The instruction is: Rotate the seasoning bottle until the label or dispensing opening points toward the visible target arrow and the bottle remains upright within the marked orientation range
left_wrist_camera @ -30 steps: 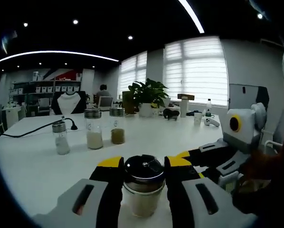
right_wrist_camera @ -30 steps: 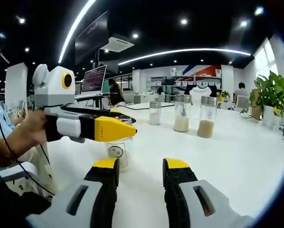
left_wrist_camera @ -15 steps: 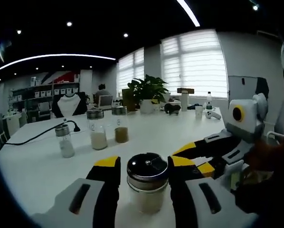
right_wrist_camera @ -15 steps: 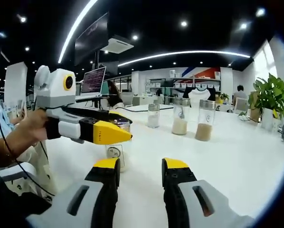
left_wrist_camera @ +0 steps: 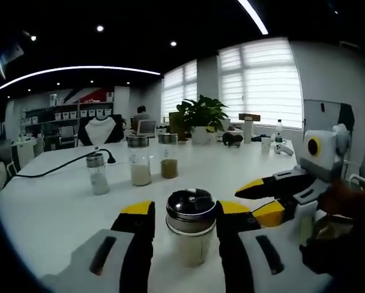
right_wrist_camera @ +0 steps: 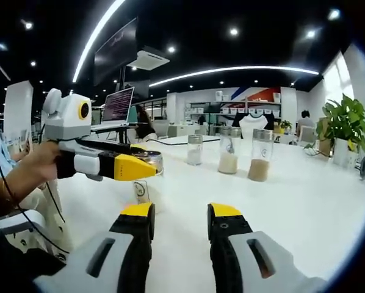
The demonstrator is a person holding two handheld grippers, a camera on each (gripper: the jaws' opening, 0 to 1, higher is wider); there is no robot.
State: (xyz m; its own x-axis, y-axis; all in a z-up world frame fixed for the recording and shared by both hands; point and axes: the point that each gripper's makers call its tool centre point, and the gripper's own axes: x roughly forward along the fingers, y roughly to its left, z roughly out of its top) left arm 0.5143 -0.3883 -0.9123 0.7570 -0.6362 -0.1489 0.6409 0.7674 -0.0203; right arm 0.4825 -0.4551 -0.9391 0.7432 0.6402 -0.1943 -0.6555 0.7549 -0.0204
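A: Where is the bottle?

B: The glass seasoning bottle with the shiny steel cap (left_wrist_camera: 191, 227) stands upright on the white table (left_wrist_camera: 54, 213), between the yellow-tipped jaws of the left claw (left_wrist_camera: 185, 215). They sit close beside the cap, but I cannot tell if they pinch it.

A: And the right claw (right_wrist_camera: 179, 215)?

B: Parted, holding nothing, hovering over bare table, near the bottle (right_wrist_camera: 147, 183).

A: How should the turn go?

B: I see no arrow, so find it first. Then grip squarely below the cap, twist about the bottle's own axis, keep the base flat, and avoid the three glass jars (left_wrist_camera: 140, 168) behind.
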